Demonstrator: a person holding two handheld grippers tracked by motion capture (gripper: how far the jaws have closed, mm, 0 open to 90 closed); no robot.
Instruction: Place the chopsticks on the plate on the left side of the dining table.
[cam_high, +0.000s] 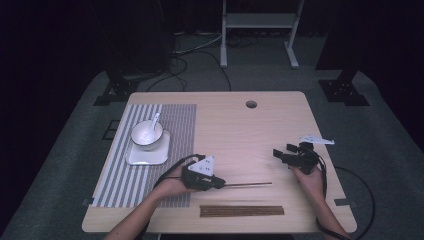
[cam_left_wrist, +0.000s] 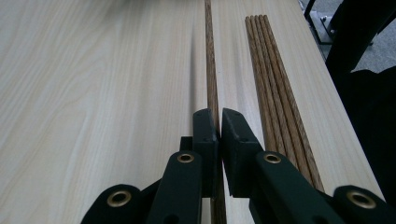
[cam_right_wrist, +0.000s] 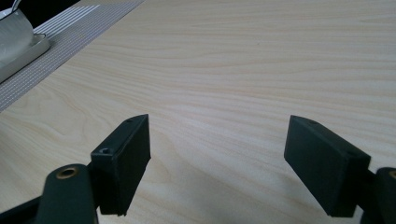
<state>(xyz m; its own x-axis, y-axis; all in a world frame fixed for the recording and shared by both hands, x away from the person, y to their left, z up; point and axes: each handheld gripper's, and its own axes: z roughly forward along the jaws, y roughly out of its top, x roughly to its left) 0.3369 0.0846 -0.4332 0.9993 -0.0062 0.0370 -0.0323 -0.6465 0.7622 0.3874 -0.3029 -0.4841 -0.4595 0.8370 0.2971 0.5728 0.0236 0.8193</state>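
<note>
A white bowl (cam_high: 146, 134) is sitting on a square plate (cam_high: 148, 155), a spoon (cam_high: 154, 120) leaning inside it (handle pointing up), all resting on the striped placemat (cam_high: 150, 190) lying across the table (cam_high: 240, 130).

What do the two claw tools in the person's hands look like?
Both are black. The left claw carries a grey three-cornered plate on top, and a black cable loops from it. The right claw trails a black cable too. Up close, each has two flat black pads on arms with brass-coloured rivets. The forearms are bare, with no sleeves.
</note>
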